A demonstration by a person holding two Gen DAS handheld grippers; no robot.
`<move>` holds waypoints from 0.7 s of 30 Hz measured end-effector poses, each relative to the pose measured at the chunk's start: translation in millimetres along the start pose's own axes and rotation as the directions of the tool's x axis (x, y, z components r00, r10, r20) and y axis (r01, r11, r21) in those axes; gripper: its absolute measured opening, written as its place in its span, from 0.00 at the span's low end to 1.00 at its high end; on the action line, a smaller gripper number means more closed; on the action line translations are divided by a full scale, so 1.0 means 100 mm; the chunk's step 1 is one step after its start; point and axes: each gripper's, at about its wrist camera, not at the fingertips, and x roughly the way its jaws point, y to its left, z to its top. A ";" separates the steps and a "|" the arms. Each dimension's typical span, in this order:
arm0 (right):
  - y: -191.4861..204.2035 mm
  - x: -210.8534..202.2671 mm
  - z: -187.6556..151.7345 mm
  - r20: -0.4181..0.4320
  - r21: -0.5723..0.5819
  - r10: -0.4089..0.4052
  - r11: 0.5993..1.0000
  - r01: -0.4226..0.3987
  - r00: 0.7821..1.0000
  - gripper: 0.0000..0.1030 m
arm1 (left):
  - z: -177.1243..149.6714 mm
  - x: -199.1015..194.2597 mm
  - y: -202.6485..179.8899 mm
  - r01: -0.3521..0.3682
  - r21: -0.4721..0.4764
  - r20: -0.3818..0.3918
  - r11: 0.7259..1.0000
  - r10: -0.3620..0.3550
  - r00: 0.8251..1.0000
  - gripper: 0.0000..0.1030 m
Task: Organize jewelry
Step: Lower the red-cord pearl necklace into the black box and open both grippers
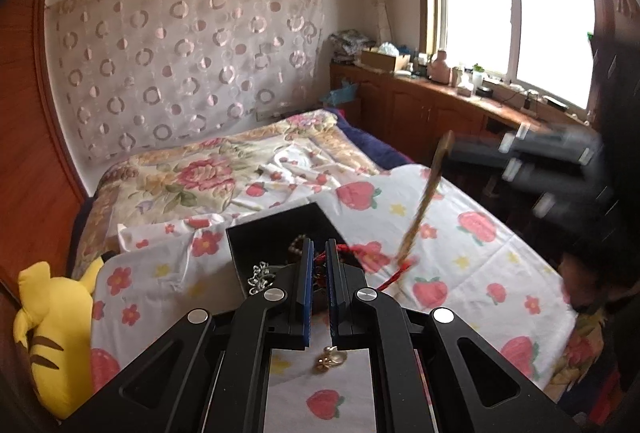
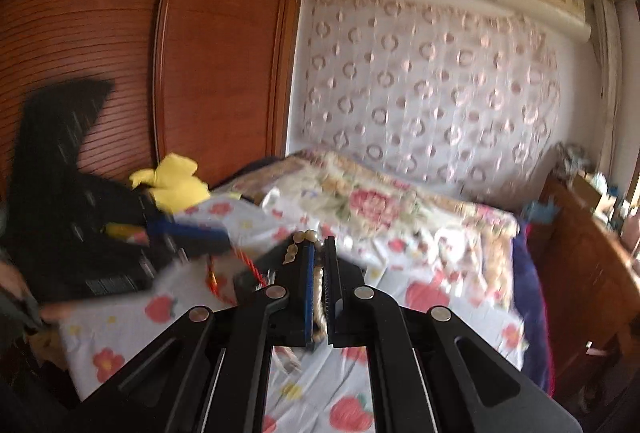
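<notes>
A black jewelry box point(image 1: 276, 229) lies on the strawberry-print sheet, holding a silver piece point(image 1: 260, 277) and beads. My left gripper point(image 1: 319, 253) is shut on a red cord bracelet point(image 1: 352, 251) over the box; the cord trails right point(image 1: 390, 279). A gold earring point(image 1: 330, 359) lies on the sheet under it. My right gripper point(image 2: 319, 253) is shut on a pearl bead necklace point(image 2: 318, 293), which loops over its fingertips. In the left wrist view the right gripper point(image 1: 448, 145) is blurred at right with the necklace point(image 1: 424, 201) hanging down. The left gripper point(image 2: 216, 233) shows blurred in the right wrist view.
A yellow plush toy point(image 1: 52, 321) lies at the bed's left edge. A floral quilt point(image 1: 208, 169) covers the far bed. A wooden cabinet with clutter point(image 1: 440, 97) runs under the window. A wooden wardrobe point(image 2: 180, 53) stands left.
</notes>
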 end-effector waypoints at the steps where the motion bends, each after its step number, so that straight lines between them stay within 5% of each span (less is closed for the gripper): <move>1: -0.01 -0.02 0.08 0.012 -0.007 -0.003 1.000 0.003 1.000 0.05 | -0.01 0.05 0.02 -0.001 -0.004 -0.009 1.000 0.001 1.000 0.05; 21: -0.19 0.10 0.89 0.108 -0.055 -0.134 0.989 0.141 0.985 0.05 | 0.08 0.76 0.39 0.015 -0.095 -0.073 0.995 -0.022 0.997 0.05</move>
